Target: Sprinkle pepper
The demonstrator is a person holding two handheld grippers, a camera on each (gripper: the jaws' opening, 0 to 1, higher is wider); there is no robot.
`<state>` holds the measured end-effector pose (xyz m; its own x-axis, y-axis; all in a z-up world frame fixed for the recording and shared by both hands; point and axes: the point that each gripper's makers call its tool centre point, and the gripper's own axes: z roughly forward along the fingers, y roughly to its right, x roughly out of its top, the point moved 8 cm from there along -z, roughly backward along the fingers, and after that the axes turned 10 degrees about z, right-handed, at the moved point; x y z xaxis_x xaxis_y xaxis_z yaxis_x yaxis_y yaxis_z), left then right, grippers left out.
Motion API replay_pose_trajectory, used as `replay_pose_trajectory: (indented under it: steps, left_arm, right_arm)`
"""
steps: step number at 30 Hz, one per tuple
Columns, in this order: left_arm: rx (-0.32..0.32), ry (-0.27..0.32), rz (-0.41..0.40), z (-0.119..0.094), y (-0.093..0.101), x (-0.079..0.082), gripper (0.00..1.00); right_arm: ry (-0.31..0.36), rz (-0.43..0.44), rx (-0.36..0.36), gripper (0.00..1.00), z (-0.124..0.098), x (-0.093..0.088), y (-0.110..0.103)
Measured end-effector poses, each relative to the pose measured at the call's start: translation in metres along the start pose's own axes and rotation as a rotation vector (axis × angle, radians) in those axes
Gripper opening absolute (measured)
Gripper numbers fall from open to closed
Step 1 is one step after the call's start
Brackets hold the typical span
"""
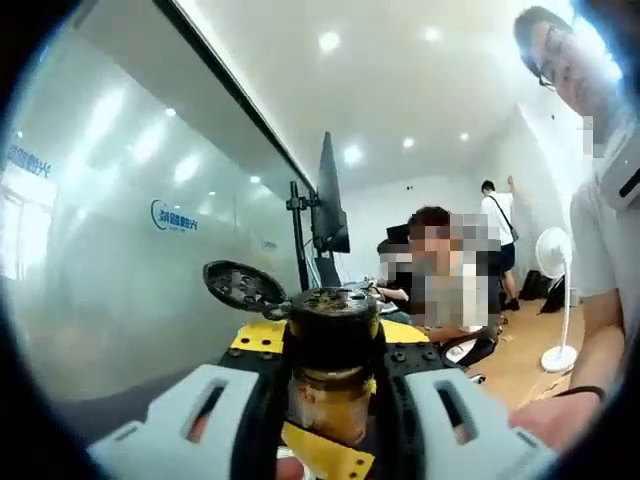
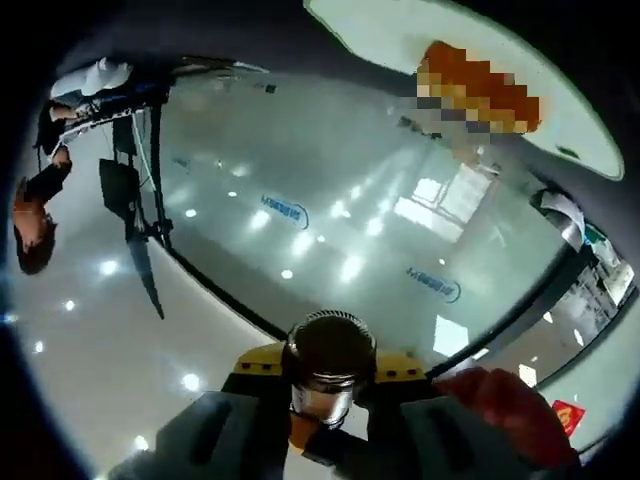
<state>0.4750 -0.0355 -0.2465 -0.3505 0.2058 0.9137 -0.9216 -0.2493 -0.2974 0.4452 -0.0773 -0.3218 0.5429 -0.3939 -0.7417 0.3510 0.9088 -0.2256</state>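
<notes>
A monitor on its stand rises just beyond the left jaws, with open room to its right

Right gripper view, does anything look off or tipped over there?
The whole room reads upside down: the ceiling lights sit low and a plate hangs overhead, so the right gripper is inverted with its jar. In the left gripper view, a shaker stands upright, its flip lid open.

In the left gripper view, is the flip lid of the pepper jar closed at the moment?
No: the pepper jar, held between the left tool's jaws, has its flip lid swung open to one side, leaving the top uncovered.
</notes>
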Motion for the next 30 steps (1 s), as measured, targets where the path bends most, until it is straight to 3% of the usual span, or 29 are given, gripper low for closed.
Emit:
replay_pose_trajectory:
  steps: [1,6,10,12,15,25,28,30]
  left_arm:
    - [-0.004,0.000,-0.003,-0.001,0.000,-0.001,0.22]
    - [-0.018,-0.017,0.009,0.005,0.005,-0.002,0.22]
    - [-0.018,-0.015,0.010,0.005,0.006,-0.003,0.22]
    - [-0.027,-0.002,0.006,0.005,0.008,-0.001,0.22]
    - [-0.035,-0.009,0.022,0.005,0.012,0.000,0.22]
    - [-0.023,-0.014,0.023,-0.009,0.010,0.002,0.24]
    - [-0.020,0.008,-0.036,-0.013,0.008,0.003,0.25]
    - [-0.017,0.005,-0.026,-0.017,0.008,0.002,0.25]
  right_arm:
    - [0.018,-0.021,-0.007,0.23,0.004,-0.003,-0.002]
    - [0.019,0.063,0.013,0.23,-0.001,-0.005,-0.001]
    - [0.014,0.046,0.015,0.23,-0.004,-0.003,-0.006]
    - [-0.026,0.045,0.024,0.22,-0.008,-0.003,-0.007]
    - [-0.016,0.038,0.031,0.22,-0.011,-0.003,-0.008]
    - [-0.075,-0.084,-0.040,0.22,-0.007,0.007,-0.010]
    - [-0.096,-0.123,-0.053,0.22,-0.005,0.006,-0.012]
    - [-0.101,-0.183,-0.071,0.22,-0.002,0.007,-0.013]
